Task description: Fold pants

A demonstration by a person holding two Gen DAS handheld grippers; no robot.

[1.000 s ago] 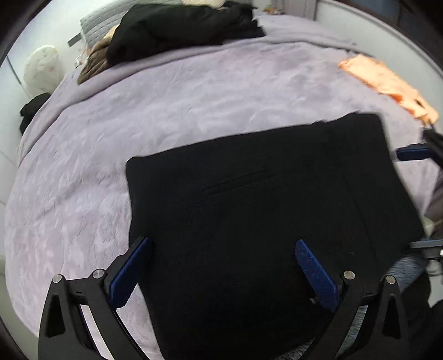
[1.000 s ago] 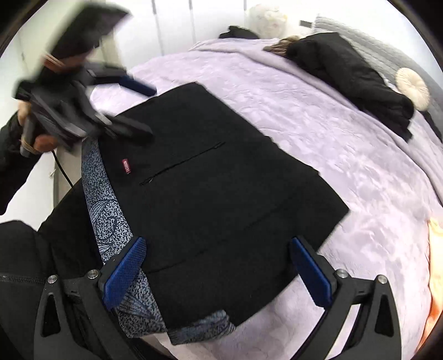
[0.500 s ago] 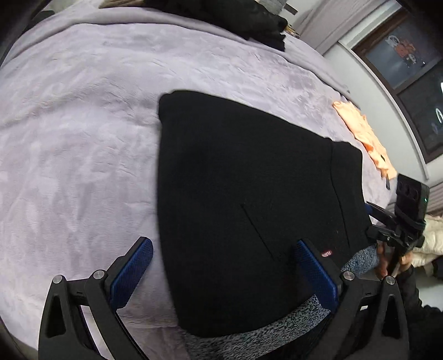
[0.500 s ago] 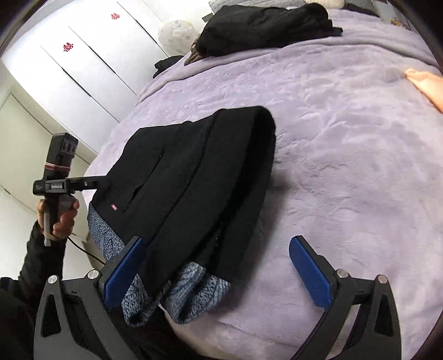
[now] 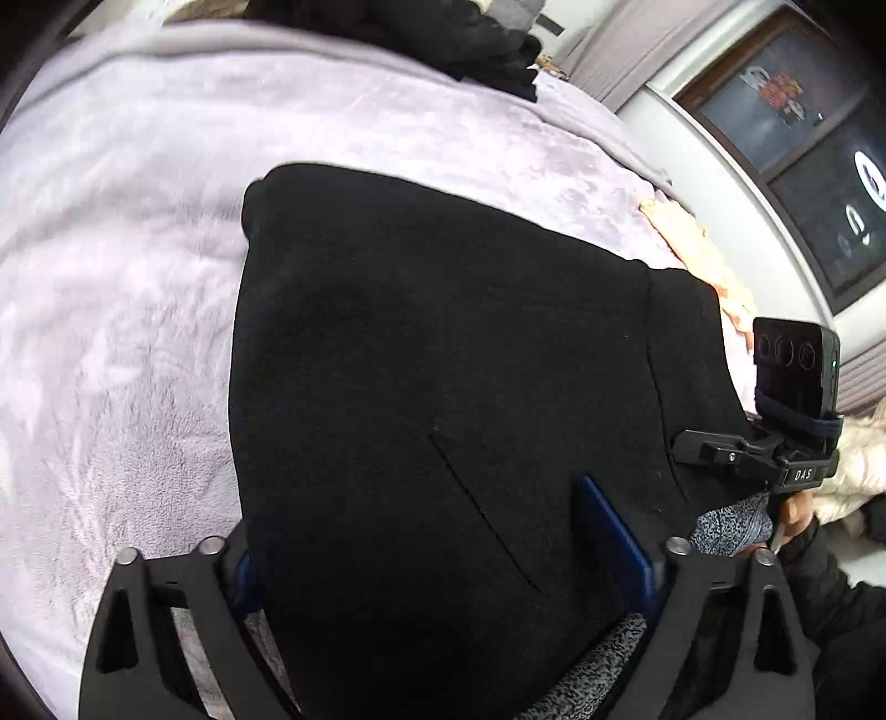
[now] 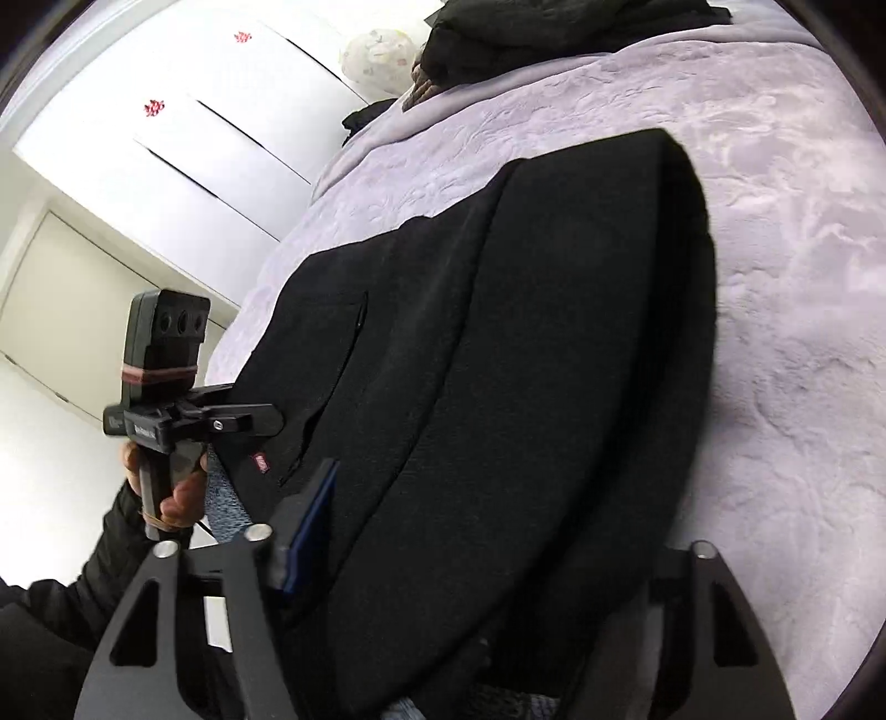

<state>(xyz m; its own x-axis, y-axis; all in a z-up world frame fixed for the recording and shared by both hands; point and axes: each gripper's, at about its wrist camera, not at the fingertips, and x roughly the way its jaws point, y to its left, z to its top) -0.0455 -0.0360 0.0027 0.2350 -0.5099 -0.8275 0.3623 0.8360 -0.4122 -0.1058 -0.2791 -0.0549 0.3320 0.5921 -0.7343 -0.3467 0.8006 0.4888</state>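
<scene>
Black pants lie folded on a lilac bedspread, with a grey patterned waistband lining at the near edge. My left gripper is open and straddles the near edge of the pants; its right blue pad rests on the cloth and the left pad is mostly hidden under it. My right gripper is open and straddles the other end of the pants; its left blue pad shows and the right pad is hidden by cloth. Each gripper shows in the other's view.
A heap of dark clothes lies at the far end of the bed. An orange garment lies near the bed's right edge by a window. White wardrobe doors stand beyond the bed. A pale round cushion sits near the heap.
Both grippers have moved forward over the near edge of the pants, so cloth now lies between and over their fingers. The pants fill more of both views.
</scene>
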